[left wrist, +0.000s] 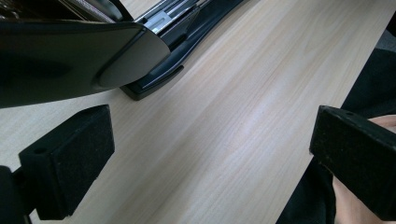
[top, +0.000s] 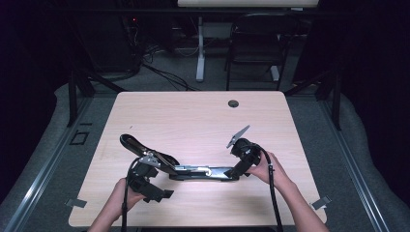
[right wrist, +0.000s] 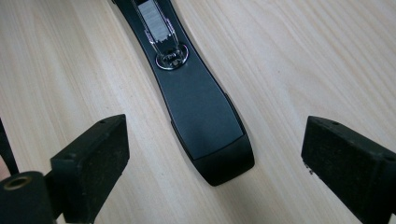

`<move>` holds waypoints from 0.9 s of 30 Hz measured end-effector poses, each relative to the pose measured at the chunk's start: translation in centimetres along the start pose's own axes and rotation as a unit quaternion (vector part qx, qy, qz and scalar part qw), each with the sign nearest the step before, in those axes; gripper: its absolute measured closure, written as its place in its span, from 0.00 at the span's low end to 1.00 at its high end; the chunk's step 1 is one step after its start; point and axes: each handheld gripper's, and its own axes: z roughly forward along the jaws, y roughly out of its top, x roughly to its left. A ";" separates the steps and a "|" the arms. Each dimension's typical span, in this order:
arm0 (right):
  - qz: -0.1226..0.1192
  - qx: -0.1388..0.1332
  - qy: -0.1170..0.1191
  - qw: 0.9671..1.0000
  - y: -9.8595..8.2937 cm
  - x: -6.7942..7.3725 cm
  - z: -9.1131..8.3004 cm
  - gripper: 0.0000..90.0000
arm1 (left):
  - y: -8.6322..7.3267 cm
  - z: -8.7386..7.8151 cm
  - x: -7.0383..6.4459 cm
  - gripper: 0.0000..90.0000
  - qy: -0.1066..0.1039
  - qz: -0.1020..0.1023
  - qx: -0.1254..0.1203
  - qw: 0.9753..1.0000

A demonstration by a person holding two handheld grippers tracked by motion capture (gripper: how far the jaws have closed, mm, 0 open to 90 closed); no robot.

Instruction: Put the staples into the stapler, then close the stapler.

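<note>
The right claw (right wrist: 212, 154) hangs with its jaws wide apart, straddling the rounded black end of the stapler's base (right wrist: 205, 126) low in the centre of the right gripper view; neither pad touches it, and the spread looks meant to let the jaws close across that narrow end and pin it to the tabletop (right wrist: 303, 60). The left claw (left wrist: 205, 154) is likewise spread, one pad at the lower left of its view and the other at the right edge, with nothing between them but bare wood; the stapler's raised lid (left wrist: 70, 56) looms dark across the upper left, just above the near pad, so this claw seems poised to come up under or around the lid. In the high view the stapler (top: 193, 171) lies open in the lower middle of the frame, its base flat along the tabletop (top: 193, 116) and its lid (top: 140, 147) tilted up toward the left, the metal staple channel (right wrist: 156, 21) exposed between them. The left claw (top: 157, 193) sits at the hinge end, the right claw (top: 239, 169) at the far end. The rest of the tabletop is bare but for a small grommet hole (top: 233, 103) near the top edge, well apart; a chair (top: 256, 43) and a table leg (top: 200, 48) stand beyond. Nothing blocks either claw.
</note>
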 end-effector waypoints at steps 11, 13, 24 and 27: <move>0.006 -0.008 -0.013 1.000 -0.3 -0.3 -0.4 0.08 | -0.7 -1.2 1.1 0.00 -0.014 -0.024 -0.001 1.000; 0.011 -0.012 -0.012 1.000 -0.3 -0.4 -0.4 0.12 | -1.0 -1.4 1.4 0.00 -0.017 -0.024 0.002 1.000; 0.006 -0.017 -0.012 1.000 -0.3 -0.4 -0.8 0.13 | -2.4 -2.3 2.8 0.00 -0.008 -0.058 0.014 0.998; 0.009 -0.021 -0.013 1.000 -0.4 -0.6 -0.9 0.13 | -2.7 -2.3 3.1 0.00 0.000 -0.073 0.021 0.997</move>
